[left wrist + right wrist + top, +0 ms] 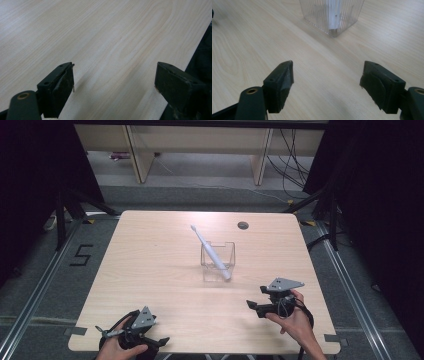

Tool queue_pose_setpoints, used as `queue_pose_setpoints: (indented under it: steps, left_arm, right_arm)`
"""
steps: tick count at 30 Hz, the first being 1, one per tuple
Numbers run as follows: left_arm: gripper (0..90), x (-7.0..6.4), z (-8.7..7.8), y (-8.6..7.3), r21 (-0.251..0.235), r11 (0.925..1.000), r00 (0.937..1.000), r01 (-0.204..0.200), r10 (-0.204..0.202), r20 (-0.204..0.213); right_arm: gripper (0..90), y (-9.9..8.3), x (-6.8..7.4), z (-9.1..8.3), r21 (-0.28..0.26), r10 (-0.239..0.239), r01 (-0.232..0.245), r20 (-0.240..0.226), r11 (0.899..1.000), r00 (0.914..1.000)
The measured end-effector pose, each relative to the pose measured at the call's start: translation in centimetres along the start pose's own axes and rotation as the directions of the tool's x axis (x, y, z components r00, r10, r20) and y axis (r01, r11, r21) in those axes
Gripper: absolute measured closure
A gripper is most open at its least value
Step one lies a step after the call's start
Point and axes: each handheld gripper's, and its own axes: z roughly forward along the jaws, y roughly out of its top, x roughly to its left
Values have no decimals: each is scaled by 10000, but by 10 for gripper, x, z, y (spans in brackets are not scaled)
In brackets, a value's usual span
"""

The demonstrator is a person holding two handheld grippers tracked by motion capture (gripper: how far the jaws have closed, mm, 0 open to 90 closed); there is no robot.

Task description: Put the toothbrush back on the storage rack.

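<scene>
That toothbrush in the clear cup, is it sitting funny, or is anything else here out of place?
Nothing looks wrong. The white toothbrush leans diagonally in the clear ribbed cup, head up and poking out over the far-left rim, as a long thing in a short cup would. The cup stands upright on the wooden table, with no spill or damage visible.

A lab recording bay: black curtains (30, 180), floor rails (360, 290), loose cables (292, 157), taped floor numeral (81, 255).

You've got even overhead light on the table (150, 270), with dark surroundings at both sides of the high view. Shadows are soft and there's no hard glare. Both gripper views are sharp mid-frame, but near the jaws they blur. The clear cup (332, 15) shows mild sheen.
</scene>
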Motion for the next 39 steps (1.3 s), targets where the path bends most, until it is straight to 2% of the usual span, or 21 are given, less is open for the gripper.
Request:
queue_pose_setpoints:
  steps: [1, 3, 5, 7, 9, 10, 11, 14, 15, 16, 19, 20, 24, 26, 27, 30, 32, 33, 34, 38, 39]
  left_arm:
    - [152, 0, 0, 0, 6, 10000, 10000, -9, 9, -2]
    - [152, 0, 0, 0, 10, 10000, 10000, -6, 6, -2]
    - [152, 0, 0, 0, 15, 10000, 10000, -10, 10, -4]
    - [152, 0, 0, 0, 14, 10000, 10000, -3, 3, -6]
    - [152, 0, 0, 0, 13, 10000, 10000, 2, -2, -22]
    - [152, 0, 0, 0, 16, 10000, 10000, 2, -2, -19]
    - [152, 0, 0, 0, 7, 10000, 10000, 7, -7, -25]
    - [152, 0, 1, 0, -5, 9999, 9999, 124, -124, -24]
    - [152, 1, 0, 0, 11, 10000, 10000, -52, 52, -42]
    - [152, -1, 0, 0, 2, 9998, 9998, 180, -180, -58]
    - [152, 0, 0, 0, -10, 10000, 10000, 29, -29, -49]
    - [152, 1, 0, 0, -6, 10000, 10000, -33, 33, -52]
    - [152, 0, 1, 0, -10, 9999, 9999, 139, -139, -42]
    - [152, 1, 0, 0, 19, 10000, 10000, -73, 73, -56]
    - [152, 0, 0, 0, 18, 10000, 10000, -42, 42, -53]
    - [152, 0, 0, 0, 10, 10000, 10000, 53, -52, -64]
    - [152, 0, 0, 0, 17, 10000, 10000, -14, 14, -60]
    - [152, 0, -1, 0, 19, 10000, 10000, -71, 71, -65]
    - [152, 0, -1, 0, 24, 10000, 10000, 42, -42, -80]
    - [152, 0, -1, 0, 0, 10000, 10000, -49, 49, -83]
    - [152, 0, -1, 0, 39, 9999, 9999, -106, 106, -86]
  right_arm:
    - [224, -1, -2, 0, -105, -206, 207, 53, 9997, 9998]
    - [203, -3, -2, 0, -138, -131, 130, -108, 9998, 9999]
    - [190, -8, 1, -4, -148, 273, -272, 6, 9995, 9996]
    - [185, -11, 0, -5, -202, 85, -85, -6, 9998, 10000]
    - [186, -12, 1, -6, -117, 166, -167, -69, 9998, 9998]
    - [186, -13, 1, -7, -202, -27, 27, 42, 9998, 10000]
    - [190, -16, 3, -9, -147, 253, -254, -40, 9996, 9997]
    - [193, -17, 3, -10, -208, 49, -49, 15, 9998, 10000]
    - [195, -18, 5, -10, -202, 214, -214, 7, 9996, 9998]
    - [195, -19, 5, -11, -141, 153, -153, -37, 9998, 9999]
    - [197, -22, 6, -10, -74, 14, -14, -89, 10000, 10000]
    - [197, -23, 8, -10, -9, 194, -194, -71, 9998, 9998]
    - [196, -27, 7, -9, 225, -219, 222, -138, 9995, 9997]
    - [196, -30, 8, -9, 397, -63, 81, -443, 9992, 9990]
    - [196, -30, 8, -10, 518, -203, 221, -355, 9984, 9992]
    - [189, -34, 11, -10, 710, 31, -18, -180, 9975, 9998]
    - [190, -36, 8, -9, 837, -355, 362, -98, 9958, 9993]
    - [190, -37, 10, -10, 1014, -213, 231, -195, 9946, 9996]
    - [190, -37, 10, -10, 1014, -213, 231, -195, 9946, 9996]
    - [190, -39, 12, -11, 1069, -183, 200, -171, 9941, 9997]
    - [190, -39, 12, -10, 941, -424, 443, -224, 9946, 9988]
